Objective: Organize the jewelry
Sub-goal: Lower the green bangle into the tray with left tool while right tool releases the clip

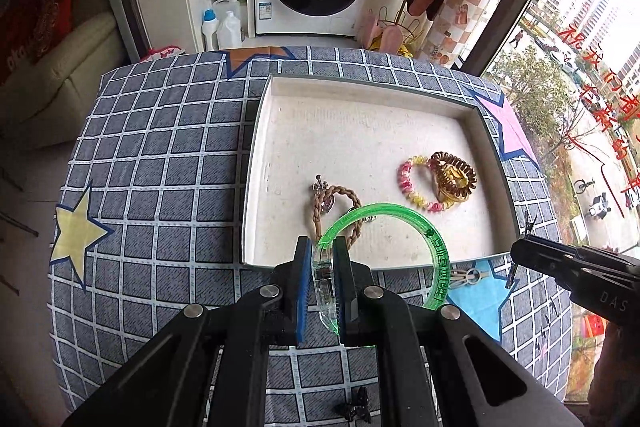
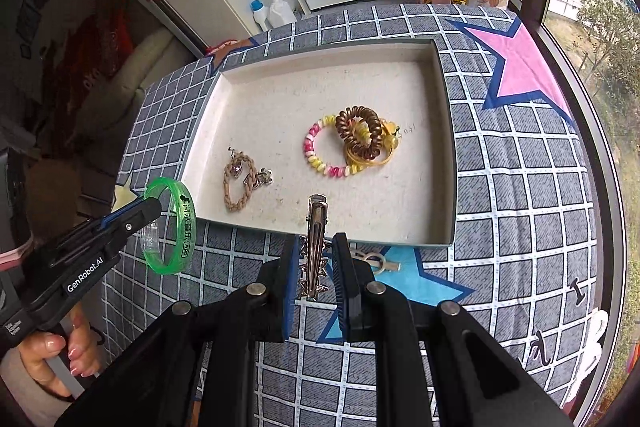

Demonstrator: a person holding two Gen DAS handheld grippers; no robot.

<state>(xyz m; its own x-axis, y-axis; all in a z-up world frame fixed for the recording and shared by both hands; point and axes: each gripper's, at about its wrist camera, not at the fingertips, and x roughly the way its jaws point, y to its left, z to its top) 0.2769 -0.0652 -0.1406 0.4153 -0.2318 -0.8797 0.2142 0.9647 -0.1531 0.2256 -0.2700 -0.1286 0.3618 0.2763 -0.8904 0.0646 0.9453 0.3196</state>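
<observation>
While aloft: one bangle (image 1: 384, 247), one clip (image 2: 315, 247).

Soft daylight came through the tall glass window (image 1: 568, 75) right of both grippers; fisheye edges bent and darkened.

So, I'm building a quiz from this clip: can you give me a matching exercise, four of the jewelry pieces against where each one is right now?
Things:
1. green bangle
2. metal hair clip
3. braided tan bracelet
4. brown coil hair tie

Places:
A. lying in the tray, left part
B. held in the right gripper
C. lying in the tray, right part, on the yellow pieces
D. held in the left gripper

Pairs: 1-D, 2-B, 3-A, 4-C
</observation>
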